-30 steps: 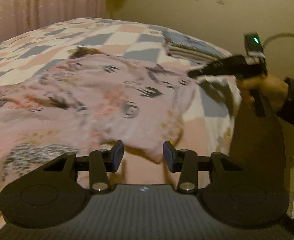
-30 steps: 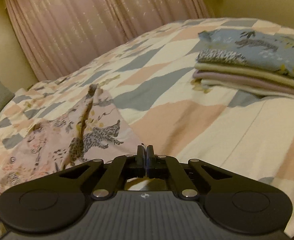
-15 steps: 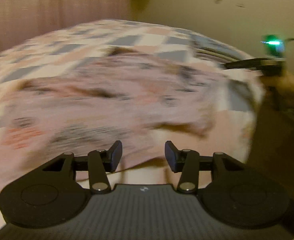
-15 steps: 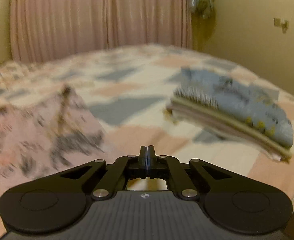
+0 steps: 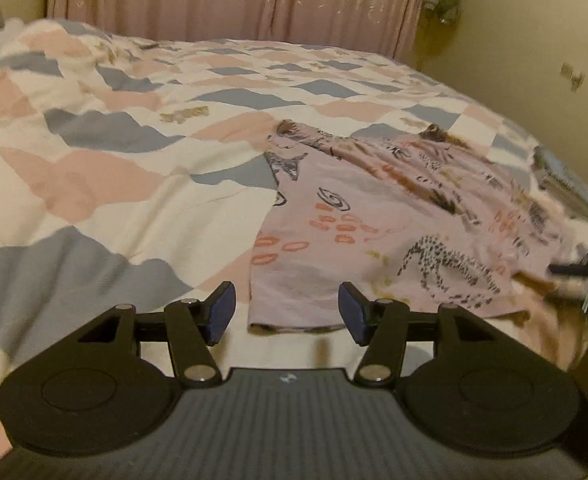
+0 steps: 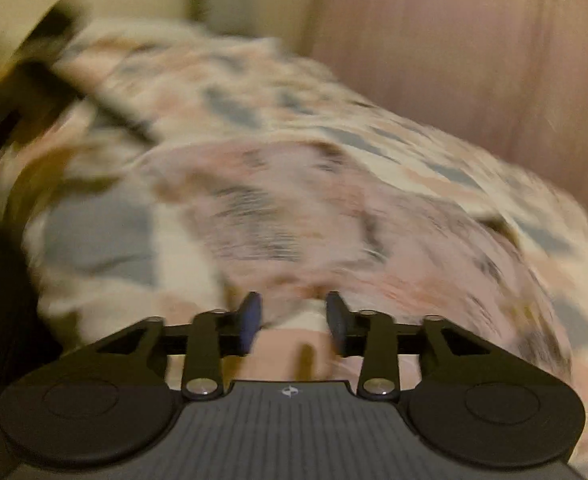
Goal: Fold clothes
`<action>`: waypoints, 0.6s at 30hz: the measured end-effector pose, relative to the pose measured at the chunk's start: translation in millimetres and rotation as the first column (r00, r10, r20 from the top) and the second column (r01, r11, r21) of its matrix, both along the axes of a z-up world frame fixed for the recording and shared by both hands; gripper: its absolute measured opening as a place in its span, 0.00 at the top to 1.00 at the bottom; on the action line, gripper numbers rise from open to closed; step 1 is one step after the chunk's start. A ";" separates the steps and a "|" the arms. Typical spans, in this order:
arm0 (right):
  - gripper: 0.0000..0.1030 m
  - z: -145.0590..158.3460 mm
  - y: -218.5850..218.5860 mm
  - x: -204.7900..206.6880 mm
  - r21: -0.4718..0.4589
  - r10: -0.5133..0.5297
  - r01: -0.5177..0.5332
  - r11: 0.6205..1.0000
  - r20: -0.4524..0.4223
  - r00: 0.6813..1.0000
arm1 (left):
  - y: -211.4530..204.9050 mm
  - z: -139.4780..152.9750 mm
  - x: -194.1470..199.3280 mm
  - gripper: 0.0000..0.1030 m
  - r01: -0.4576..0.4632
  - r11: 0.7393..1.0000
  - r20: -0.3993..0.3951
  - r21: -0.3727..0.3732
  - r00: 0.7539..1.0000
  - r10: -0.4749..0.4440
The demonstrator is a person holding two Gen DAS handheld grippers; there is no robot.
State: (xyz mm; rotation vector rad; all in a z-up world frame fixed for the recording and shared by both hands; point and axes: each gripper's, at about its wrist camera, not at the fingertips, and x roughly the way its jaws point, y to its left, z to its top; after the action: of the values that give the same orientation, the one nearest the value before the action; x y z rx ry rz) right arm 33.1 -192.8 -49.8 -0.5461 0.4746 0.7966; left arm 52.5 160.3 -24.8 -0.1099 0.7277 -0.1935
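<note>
Both my grippers, left point(image 5: 285, 312) and right point(image 6: 293, 323), hover with jaws wide, empty, beside the pink animal-print garment point(image 5: 378, 224) on the patchwork-quilted bed point(image 5: 105, 168).

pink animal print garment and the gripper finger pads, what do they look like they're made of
The pink garment looks like soft, matte woven or knit cloth, probably cotton: it lies limp with wrinkles and a thin hemmed edge. The left gripper finger pads look like dull blue rubber or soft plastic on black plastic arms.

My light is dim, warm and yellowish. The left view is mostly sharp, smeared only at its right edge, with fisheye bending and dark corners. My right view is heavily motion-blurred; only the right gripper point(image 6: 290, 321) reads sharp.
</note>
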 end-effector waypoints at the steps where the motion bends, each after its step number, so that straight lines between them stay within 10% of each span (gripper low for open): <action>1: 0.55 -4.0 10.7 -6.7 -0.054 0.039 -0.037 0.998 0.032 0.999 | 3.5 -2.0 3.7 0.49 0.005 1.000 -0.004 -0.019 1.000 -0.005; 6: 0.52 -27.3 37.7 -25.5 -0.281 0.160 -0.112 0.953 0.153 0.975 | 10.2 -22.8 23.2 0.52 0.019 0.996 -0.089 -0.089 0.996 -0.027; 9: 0.55 -31.2 44.1 -19.5 -0.319 0.160 -0.096 0.943 0.181 0.970 | 10.4 -28.8 26.5 0.71 0.031 0.994 -0.104 -0.106 0.994 -0.042; 11: 0.67 -31.0 49.4 -12.2 -0.329 0.134 -0.070 0.942 0.179 0.975 | 12.7 -28.0 26.3 0.97 0.030 0.993 -0.099 -0.115 0.994 -0.041; 14: 0.98 -33.8 52.4 0.2 -0.341 0.094 -0.034 0.939 0.161 0.982 | 13.1 -21.3 21.3 0.98 0.031 0.995 -0.068 -0.099 0.997 -0.038; 18: 0.98 -26.8 46.5 -11.7 -0.373 0.114 -0.034 0.927 0.194 0.974 | 12.8 -2.5 5.1 0.98 0.044 0.998 -0.019 -0.051 0.999 -0.045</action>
State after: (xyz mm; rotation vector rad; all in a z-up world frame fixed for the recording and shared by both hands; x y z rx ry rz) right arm 21.4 -146.3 -76.6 -0.9942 0.4074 0.7143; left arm 57.6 173.1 -27.2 -0.1443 0.7463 -0.2535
